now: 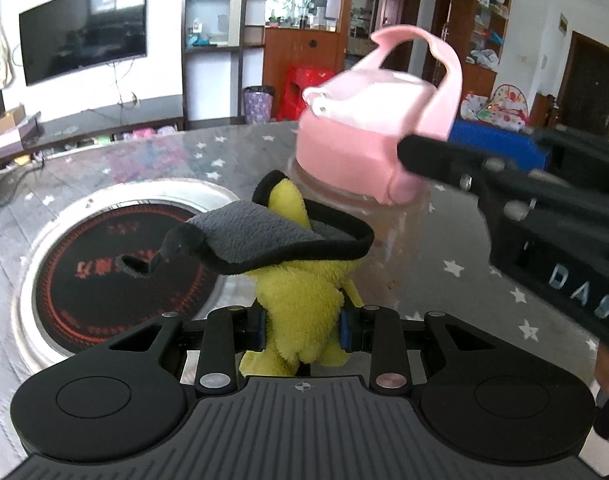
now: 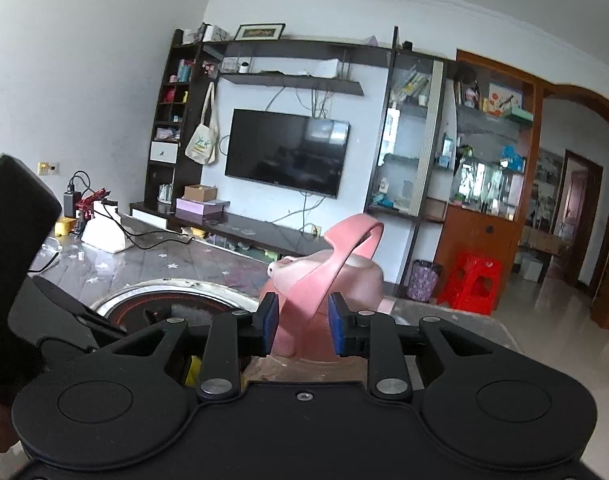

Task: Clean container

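The container [image 1: 368, 200] is a clear bottle with a pink lid [image 1: 356, 140] and a pink carry strap [image 1: 444, 68]. It stands upright on the bench [image 1: 144, 160], just beside and to the right of the round inset cooktop [image 1: 116, 264], as the left wrist view shows it.

The left claw [image 1: 302, 330] is clamped on a yellow-and-grey cleaning cloth [image 1: 296, 264]. The cloth bunches up from between the blue pads and folds forward, grey side up. It sits directly in front of the container wall, between the cooktop and the container. Whether the cloth touches the clear wall cannot be determined from either view.

The right claw [image 2: 303, 322] reaches the container at lid level. In the right wrist view its blue pads stand on either side of the pink lid and strap base. The pads appear to bear on the lid sides, so the claw is judged to be clamped on the lid, steadying the container.

Status, as a judgement: the setup is complete, with the cloth held and the container braced. The clear wall shows brownish smears and specks below the lid on the side facing the left wrist view. Wiping is therefore at an early stage at best. Remaining work: wipe the wall around its circumference, then the lid.
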Action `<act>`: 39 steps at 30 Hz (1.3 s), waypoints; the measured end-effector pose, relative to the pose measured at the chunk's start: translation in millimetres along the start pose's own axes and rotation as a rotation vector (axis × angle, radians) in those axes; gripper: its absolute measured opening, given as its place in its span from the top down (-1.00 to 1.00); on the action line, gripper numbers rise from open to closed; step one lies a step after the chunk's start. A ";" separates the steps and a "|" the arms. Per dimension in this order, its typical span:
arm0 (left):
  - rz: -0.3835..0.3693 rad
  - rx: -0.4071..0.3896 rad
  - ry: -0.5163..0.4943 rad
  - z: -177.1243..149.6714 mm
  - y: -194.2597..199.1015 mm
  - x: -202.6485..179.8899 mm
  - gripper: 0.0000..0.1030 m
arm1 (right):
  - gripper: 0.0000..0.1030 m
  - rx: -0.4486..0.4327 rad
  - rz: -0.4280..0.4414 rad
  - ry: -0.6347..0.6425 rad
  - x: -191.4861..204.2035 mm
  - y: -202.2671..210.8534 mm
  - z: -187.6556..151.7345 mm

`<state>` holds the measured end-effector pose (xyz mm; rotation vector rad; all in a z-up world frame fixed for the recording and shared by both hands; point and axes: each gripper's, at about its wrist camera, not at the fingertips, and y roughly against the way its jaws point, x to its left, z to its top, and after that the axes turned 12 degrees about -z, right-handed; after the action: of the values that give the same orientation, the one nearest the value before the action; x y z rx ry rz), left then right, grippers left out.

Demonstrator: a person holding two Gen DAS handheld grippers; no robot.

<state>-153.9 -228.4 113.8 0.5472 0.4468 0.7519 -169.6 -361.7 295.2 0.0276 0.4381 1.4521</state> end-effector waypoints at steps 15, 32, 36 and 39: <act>-0.100 0.014 -0.060 9.3 -12.3 0.8 0.38 | 0.57 -0.049 -0.086 0.134 13.5 -14.7 4.6; -0.128 0.009 -0.034 -7.3 -26.7 -19.3 0.38 | 0.61 -0.071 -0.133 0.095 -1.5 -32.0 -10.1; -0.130 0.015 -0.038 -10.0 -29.0 -22.5 0.38 | 0.61 -0.063 -0.138 0.076 8.0 -37.5 -20.1; -0.134 0.015 -0.035 -10.9 -29.9 -22.5 0.38 | 0.61 -0.064 -0.142 0.083 12.5 -39.3 -26.4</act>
<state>-159.3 -259.8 91.4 0.5382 0.4529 0.6100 -139.5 -361.3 256.5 -0.1130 0.4519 1.3301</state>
